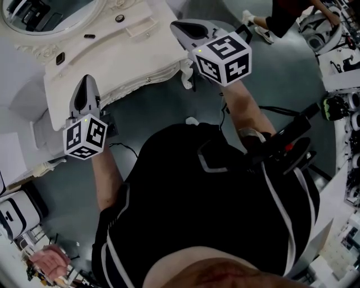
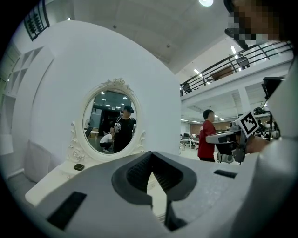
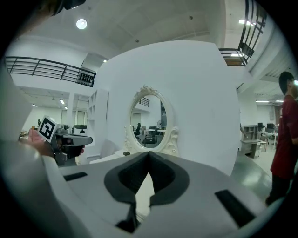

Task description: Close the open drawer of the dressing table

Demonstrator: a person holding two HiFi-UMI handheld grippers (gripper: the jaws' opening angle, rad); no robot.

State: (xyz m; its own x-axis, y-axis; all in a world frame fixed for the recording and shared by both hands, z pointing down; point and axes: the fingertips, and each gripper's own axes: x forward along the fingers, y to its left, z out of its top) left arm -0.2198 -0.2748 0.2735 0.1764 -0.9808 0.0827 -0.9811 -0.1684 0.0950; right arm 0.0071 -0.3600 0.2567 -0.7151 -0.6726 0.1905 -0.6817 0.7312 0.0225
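Note:
The white dressing table (image 1: 107,62) with its oval mirror (image 1: 50,14) stands at the upper left of the head view. Its carved front edge (image 1: 143,79) faces me, and I cannot make out a drawer front from above. My left gripper (image 1: 87,81) hovers over the table's front left part, shut with nothing in it. My right gripper (image 1: 177,27) is held higher, over the table's right end, also shut and empty. In the left gripper view the left gripper (image 2: 152,158) points at the mirror (image 2: 111,121). The right gripper (image 3: 149,155) faces the mirror (image 3: 149,122) too.
Small dark items (image 1: 90,36) lie on the tabletop. A person in red (image 2: 206,139) stands to the right of the table, and someone's legs (image 1: 264,25) show at the far right. Cables and gear (image 1: 337,107) crowd the right side. A white unit (image 1: 19,211) sits at the lower left.

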